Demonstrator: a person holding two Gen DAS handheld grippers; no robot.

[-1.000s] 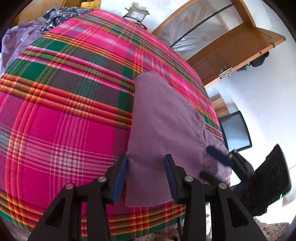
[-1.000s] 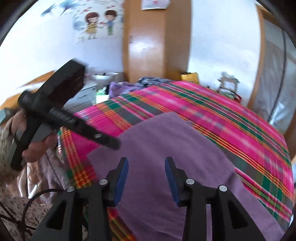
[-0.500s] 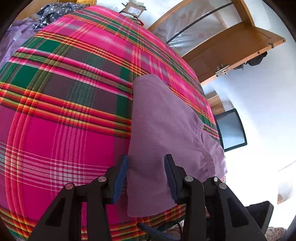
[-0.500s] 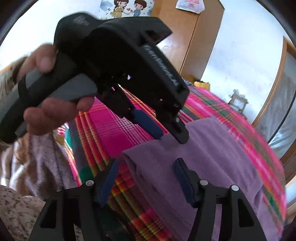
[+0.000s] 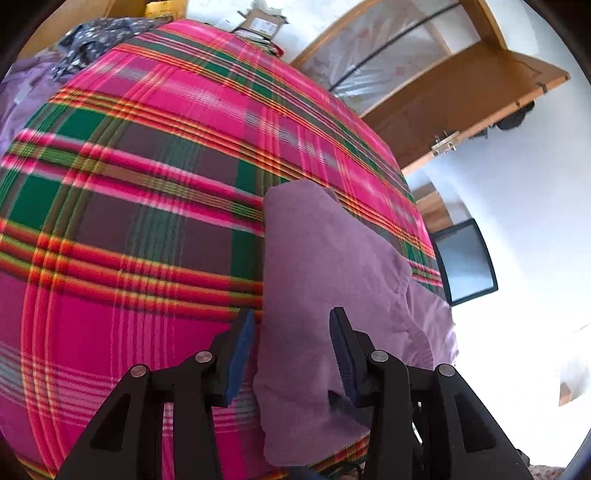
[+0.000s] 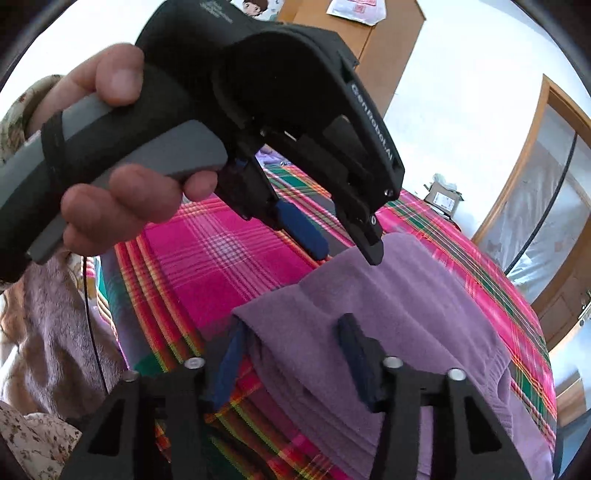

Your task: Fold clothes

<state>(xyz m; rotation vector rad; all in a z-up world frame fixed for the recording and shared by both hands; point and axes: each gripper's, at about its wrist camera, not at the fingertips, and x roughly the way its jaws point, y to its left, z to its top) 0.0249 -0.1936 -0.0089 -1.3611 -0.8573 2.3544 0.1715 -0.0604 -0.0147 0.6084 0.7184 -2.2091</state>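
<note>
A purple garment (image 5: 325, 266) lies folded on the pink and green plaid blanket (image 5: 147, 184), near the bed's front edge. My left gripper (image 5: 293, 332) is open just above the garment's near left edge. In the right wrist view a hand (image 6: 122, 199) holds the left gripper (image 6: 343, 251), tips hovering over the garment (image 6: 399, 306). Low at the garment's near corner, my right gripper (image 6: 291, 350) is open, with the folded edge lying between its blue fingers (image 6: 231, 358). Whether the pads touch the cloth I cannot tell.
More clothes (image 5: 92, 40) are piled at the bed's far end, beside a cardboard box (image 5: 262, 22). A dark monitor (image 5: 465, 258) stands by the white wall to the right. A wooden door (image 6: 554, 206) lies beyond the bed.
My right gripper has dropped and swung to the garment's near corner, its fingers spread wider. The left gripper has come in close over the garment's edge, filling the right wrist view.
</note>
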